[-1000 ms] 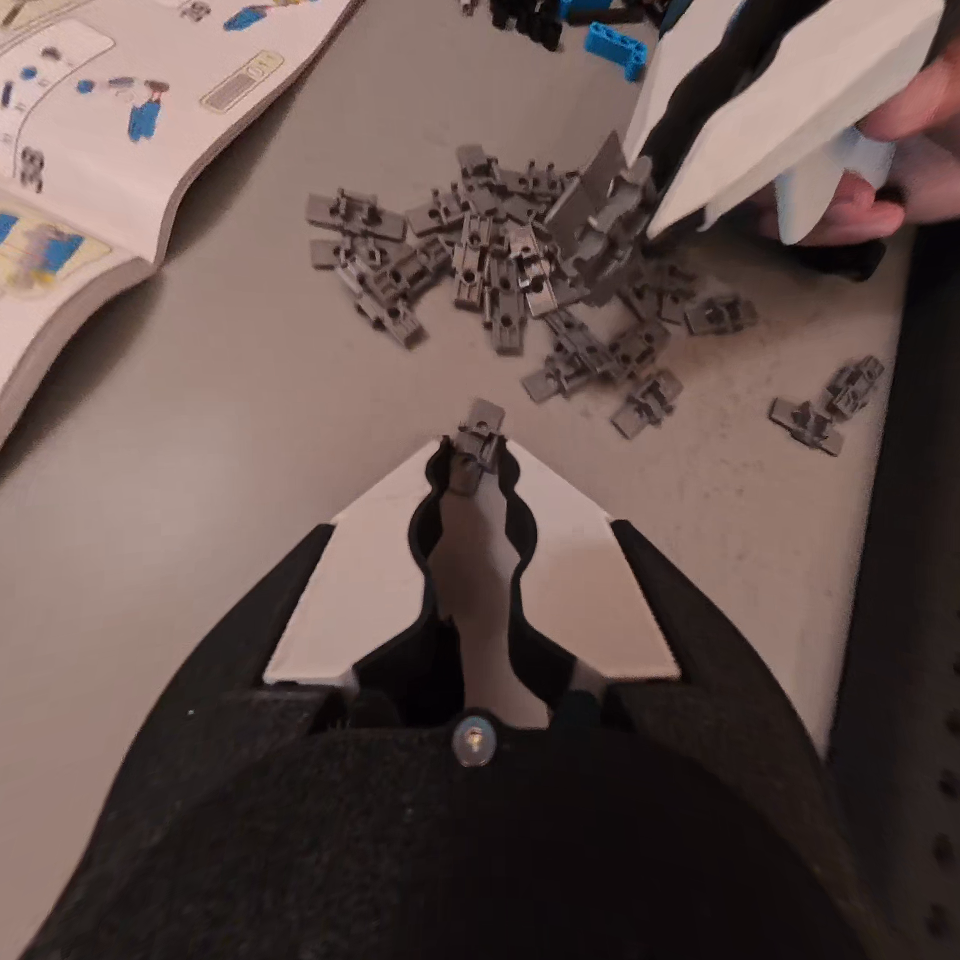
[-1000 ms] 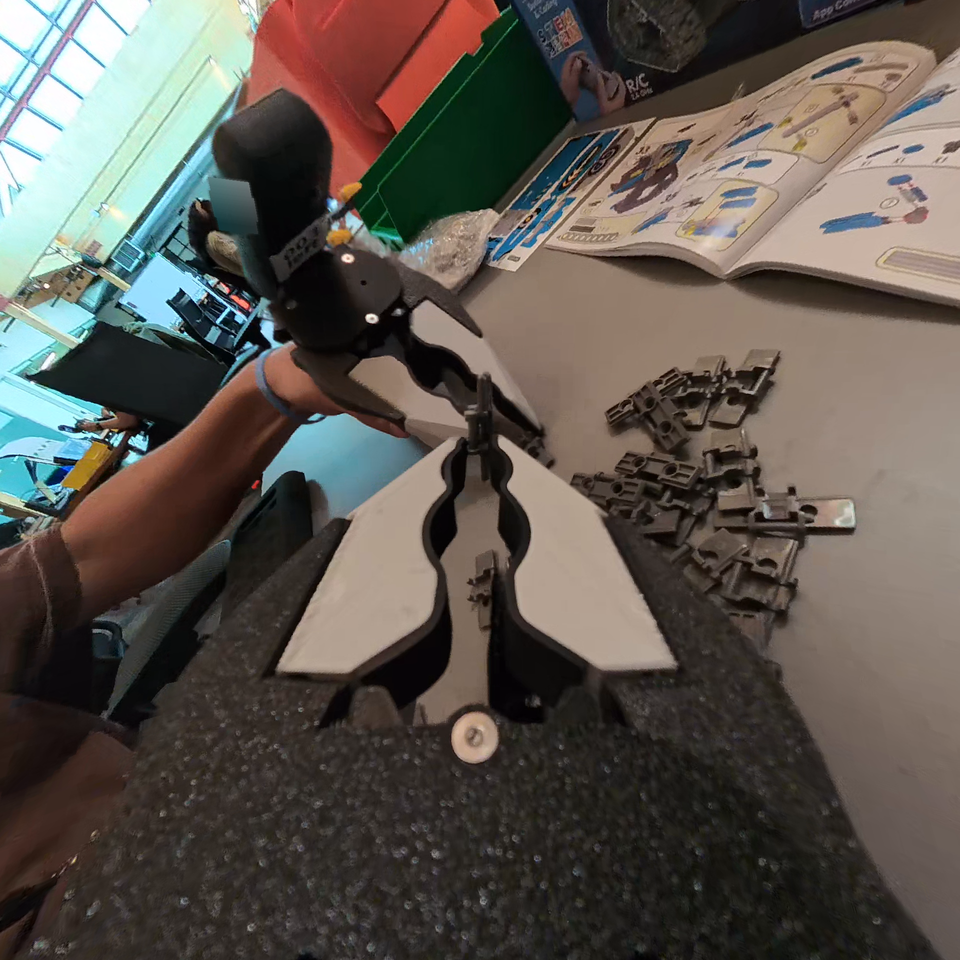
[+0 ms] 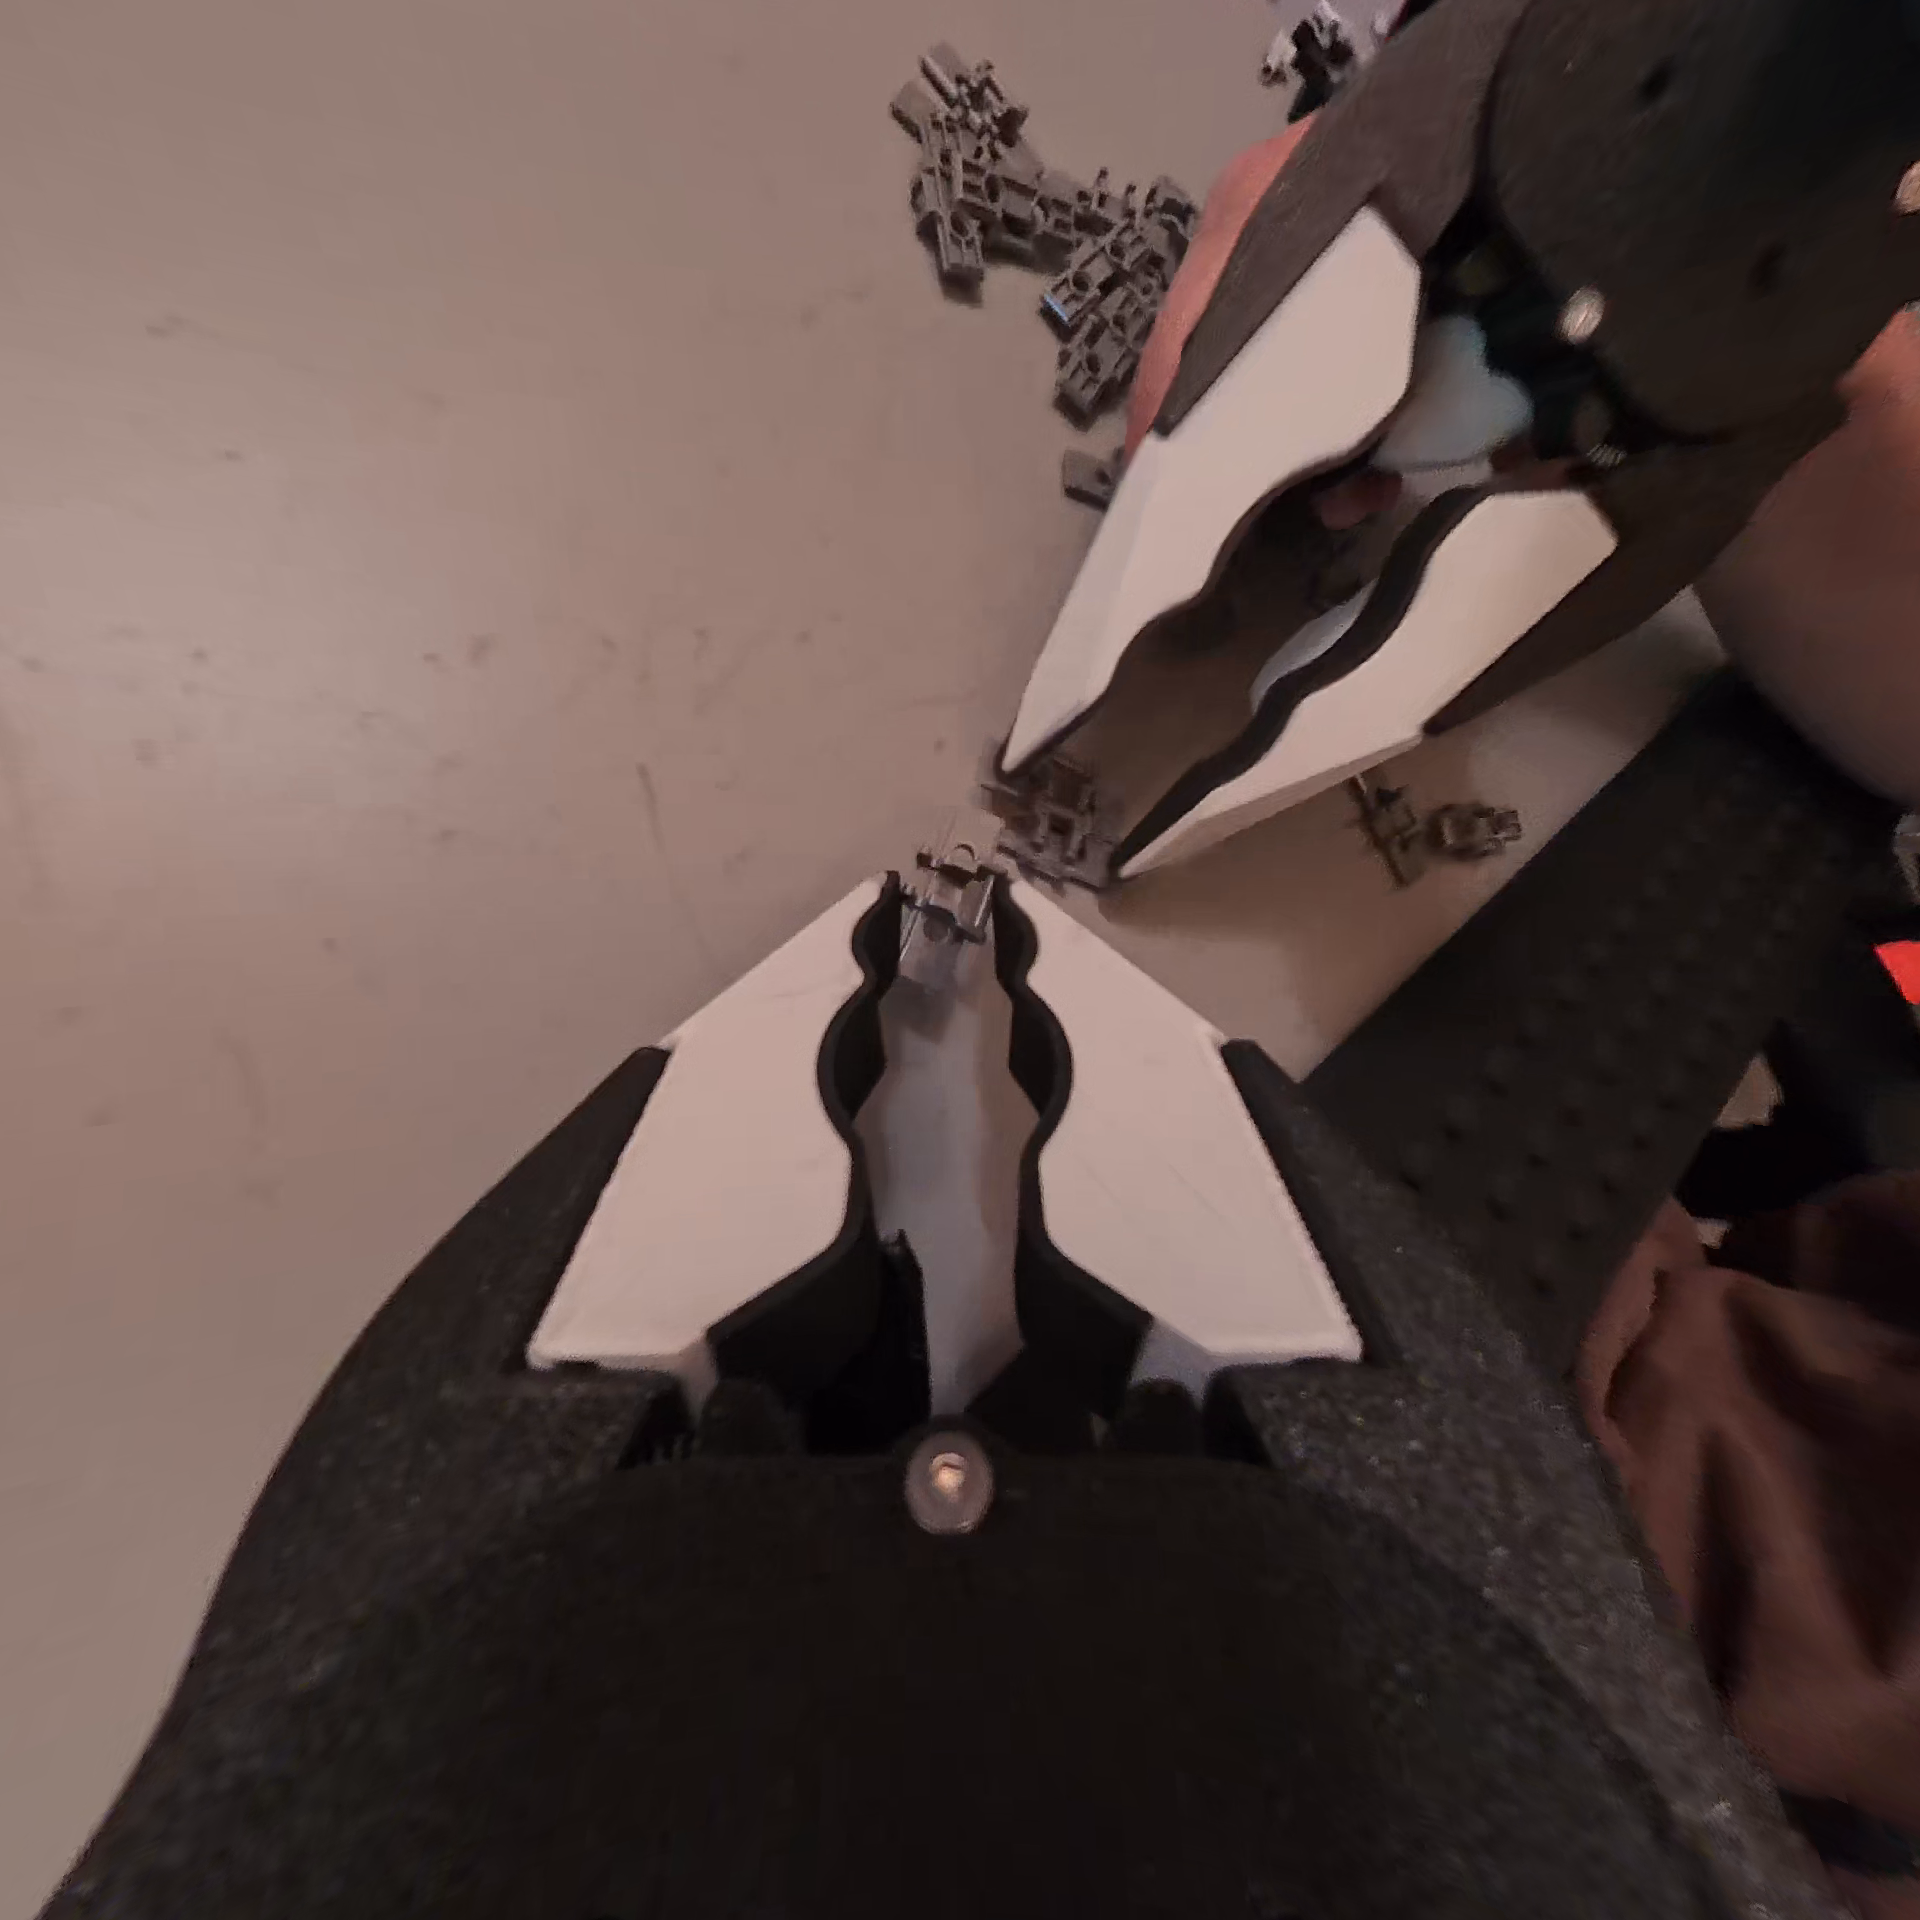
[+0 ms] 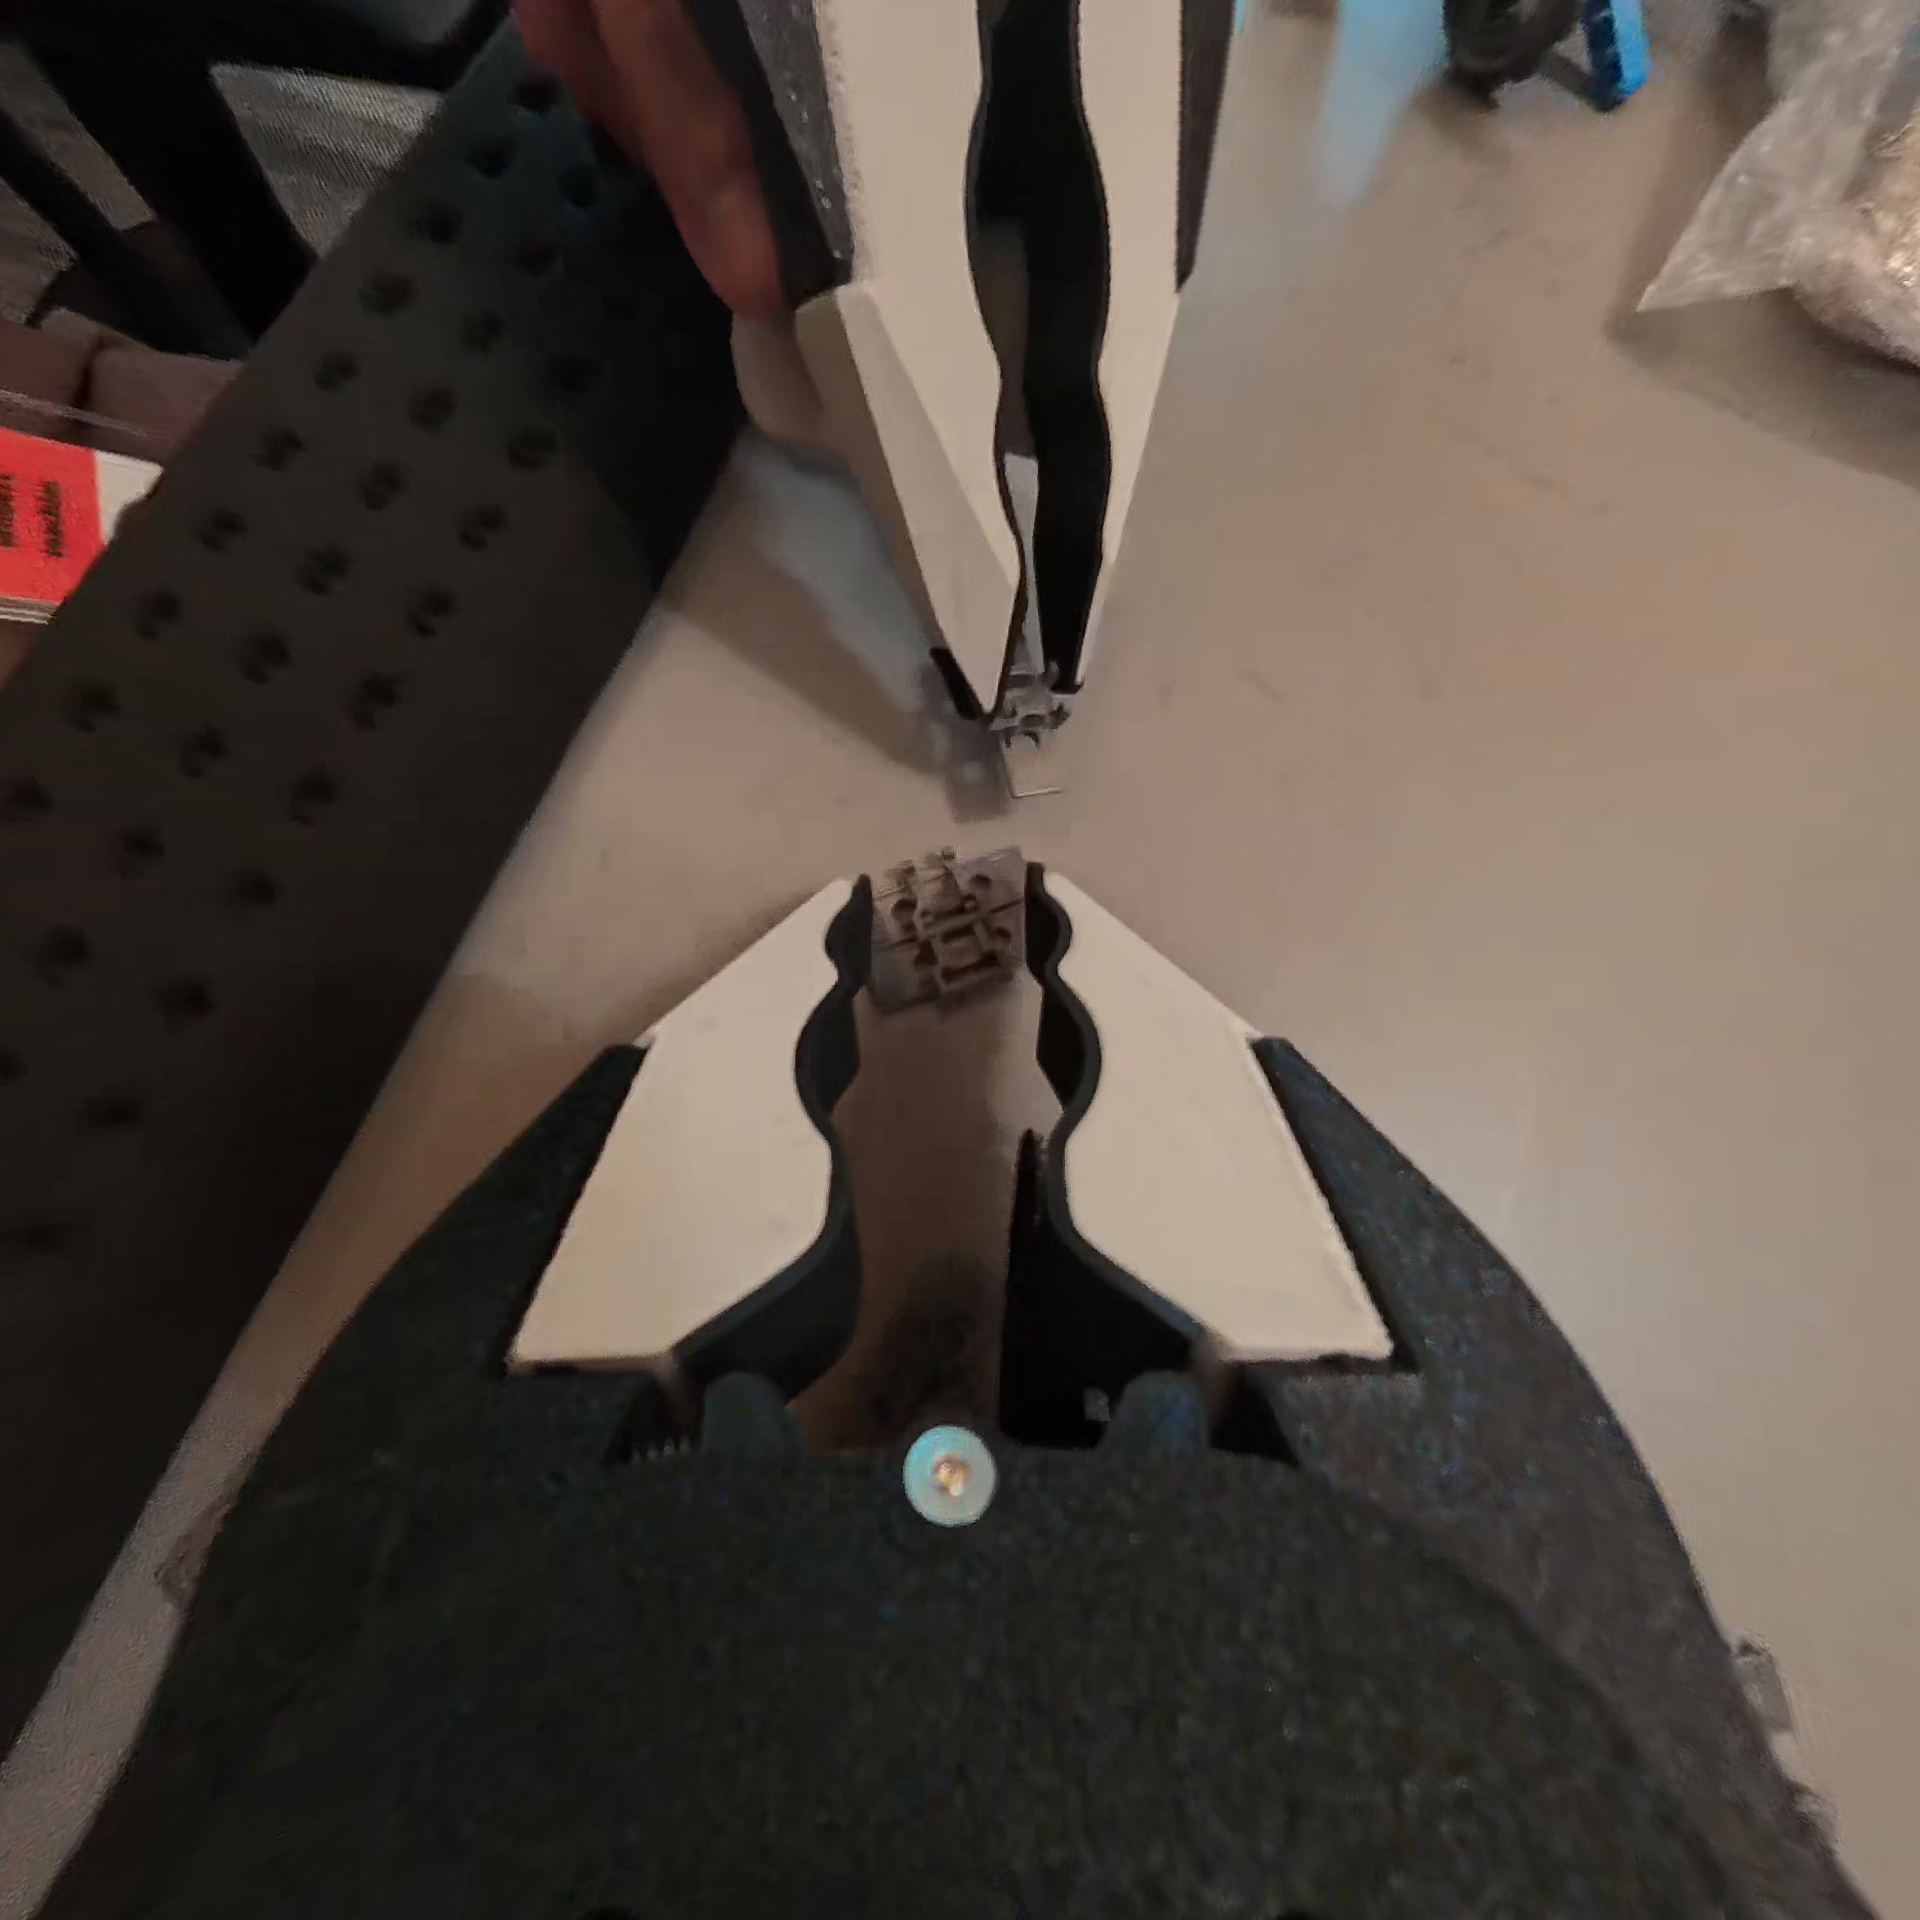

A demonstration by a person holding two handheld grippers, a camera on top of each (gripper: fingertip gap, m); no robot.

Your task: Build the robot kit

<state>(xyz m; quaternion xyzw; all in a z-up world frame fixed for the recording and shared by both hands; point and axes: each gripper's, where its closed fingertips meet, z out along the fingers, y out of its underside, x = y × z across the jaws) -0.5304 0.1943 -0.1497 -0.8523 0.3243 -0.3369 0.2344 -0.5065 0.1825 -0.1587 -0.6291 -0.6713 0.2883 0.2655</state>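
Left wrist view shows a small grey piece (image 3: 948, 914) pinched at the tips of the left gripper (image 3: 943, 896). Its long side runs straight out along the fingers. Up and to the right of it, the right gripper (image 3: 1062, 821) grips a wider grey piece (image 3: 1049, 812) at its own tips. The two pieces are just beside each other, almost touching, low over the pale worktop (image 3: 416, 520). In the right wrist view the wide piece (image 4: 945, 928) sits between the right fingers at the middle of the frame, and the left gripper (image 4: 1023, 707) points down at it from above with a little gap between them. A pile of more grey pieces (image 3: 1049, 218) lies at the upper middle of the left view. A dark mat with holes (image 4: 312, 582) lies at the left of the right view.
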